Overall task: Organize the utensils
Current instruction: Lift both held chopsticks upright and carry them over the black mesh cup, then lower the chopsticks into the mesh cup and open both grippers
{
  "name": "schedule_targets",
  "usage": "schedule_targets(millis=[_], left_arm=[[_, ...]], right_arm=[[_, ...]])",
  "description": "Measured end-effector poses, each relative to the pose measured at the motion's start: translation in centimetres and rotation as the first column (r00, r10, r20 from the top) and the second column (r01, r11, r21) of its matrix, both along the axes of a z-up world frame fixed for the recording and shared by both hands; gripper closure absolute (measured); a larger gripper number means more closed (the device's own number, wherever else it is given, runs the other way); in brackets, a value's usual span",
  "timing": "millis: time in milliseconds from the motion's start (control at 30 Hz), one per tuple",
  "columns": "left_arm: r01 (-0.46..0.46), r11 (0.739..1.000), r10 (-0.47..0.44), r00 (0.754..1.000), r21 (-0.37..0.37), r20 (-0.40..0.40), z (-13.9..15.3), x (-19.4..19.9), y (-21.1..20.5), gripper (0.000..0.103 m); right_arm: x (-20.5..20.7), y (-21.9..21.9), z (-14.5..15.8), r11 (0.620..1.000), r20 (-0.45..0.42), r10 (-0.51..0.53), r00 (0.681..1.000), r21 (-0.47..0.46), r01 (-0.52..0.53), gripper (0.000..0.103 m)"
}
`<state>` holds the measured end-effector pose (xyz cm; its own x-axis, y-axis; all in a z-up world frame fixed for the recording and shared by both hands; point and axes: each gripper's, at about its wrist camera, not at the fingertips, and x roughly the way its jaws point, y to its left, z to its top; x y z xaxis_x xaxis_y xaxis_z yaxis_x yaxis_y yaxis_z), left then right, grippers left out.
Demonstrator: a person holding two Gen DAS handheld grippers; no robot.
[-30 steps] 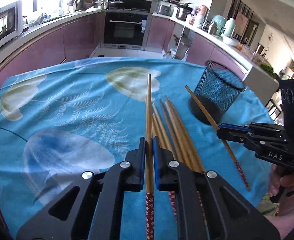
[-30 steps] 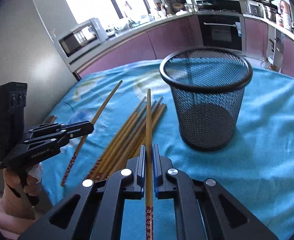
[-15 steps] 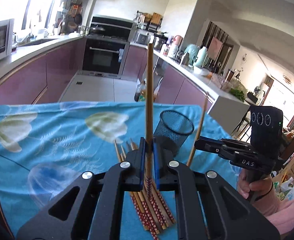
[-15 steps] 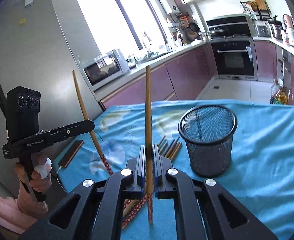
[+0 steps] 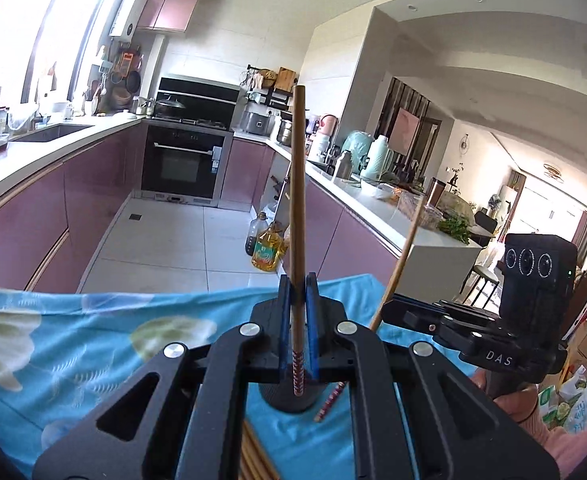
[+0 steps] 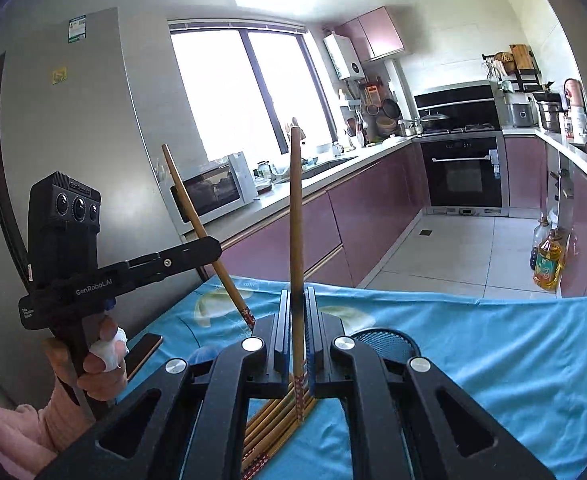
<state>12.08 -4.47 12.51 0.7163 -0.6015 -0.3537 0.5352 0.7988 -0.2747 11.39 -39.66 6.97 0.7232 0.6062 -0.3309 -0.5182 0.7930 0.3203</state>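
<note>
Kitchen background; blue patterned tablecloth (image 5: 93, 344) below. Left gripper (image 5: 298, 312) pinches 1 chopstick (image 5: 296, 208) near its patterned end, tip up. Right gripper (image 6: 296, 320) pinches a second chopstick (image 6: 295, 216) likewise. Loose chopsticks (image 6: 271, 420) lie beside the black mesh cup (image 6: 387, 340).

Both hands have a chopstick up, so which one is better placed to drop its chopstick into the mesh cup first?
Probably the right gripper: its chopstick hangs right beside the mesh cup. In the left wrist view the cup lies mostly hidden under the left gripper, alignment unclear.
</note>
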Motion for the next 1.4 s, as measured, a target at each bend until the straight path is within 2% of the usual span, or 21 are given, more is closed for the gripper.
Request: schedule_targets(millis=[167, 333, 533, 667, 833, 1000, 1067, 1133, 1200, 1267, 1400], left_arm=[[0.012, 1.0, -0.012, 1.0, 0.018, 0.014, 0.9, 1.5, -2.7, 0.095], [0.021, 0.997, -0.021, 1.0, 0.078, -0.007, -0.2, 3.0, -5.5, 0.095], [0.055, 0.987, -0.04, 0.995, 0.152, -0.096, -4.2, 5.3, -7.9, 0.095], [0.064, 0.982, -0.037, 0.987, 0.177, -0.153, -6.6, 7.0, -8.7, 0.095], [0.066, 0.977, -0.028, 0.982, 0.202, -0.186, -8.2, 9.3, -9.6, 0.095], [0.052, 0.973, -0.008, 0.982, 0.225, -0.19, -10.1, 9.7, -9.0, 0.094], [0.04, 0.974, 0.003, 0.982, 0.223, -0.19, -10.3, 9.8, -8.8, 0.086], [0.016, 0.973, 0.023, 0.986, 0.231, -0.168, -10.3, 9.5, -8.7, 0.079], [-0.011, 0.973, 0.045, 0.989, 0.23, -0.143, -10.2, 8.9, -8.1, 0.076], [-0.051, 0.972, 0.079, 0.99, 0.229, -0.115, -9.9, 8.0, -7.1, 0.067], [-0.125, 0.96, 0.144, 0.988, 0.25, -0.06, -9.8, 5.9, -4.8, 0.056]], right_arm=[[1.1, -0.5, 1.1, 0.999, 0.027, -0.034, 0.999, -0.013, 0.034, 0.098], [2.5, -1.1, 1.0, 0.997, 0.025, -0.066, 0.997, -0.029, 0.067, 0.098], [4.2, -0.5, -1.5, 0.996, -0.082, -0.037, 0.996, -0.088, 0.029, 0.098], [5.4, 0.3, -3.2, 0.991, -0.161, -0.026, 0.987, -0.135, 0.004, 0.098], [7.0, 0.8, -4.4, 0.988, -0.235, -0.029, 0.972, -0.156, -0.008, 0.097], [8.2, 1.2, -5.0, 0.987, -0.261, -0.058, 0.964, -0.163, 0.016, 0.095], [8.3, 1.2, -5.1, 0.985, -0.258, -0.078, 0.963, -0.171, 0.034, 0.094], [8.2, 1.2, -5.2, 0.986, -0.254, -0.082, 0.964, -0.16, 0.042, 0.088], [7.9, 1.1, -5.2, 0.986, -0.241, -0.092, 0.966, -0.158, 0.054, 0.075], [7.1, 0.9, -5.0, 0.986, -0.223, -0.099, 0.97, -0.156, 0.065, 0.073], [4.4, 1.0, -4.3, 0.991, -0.169, -0.066, 0.983, -0.129, 0.045, 0.062]])
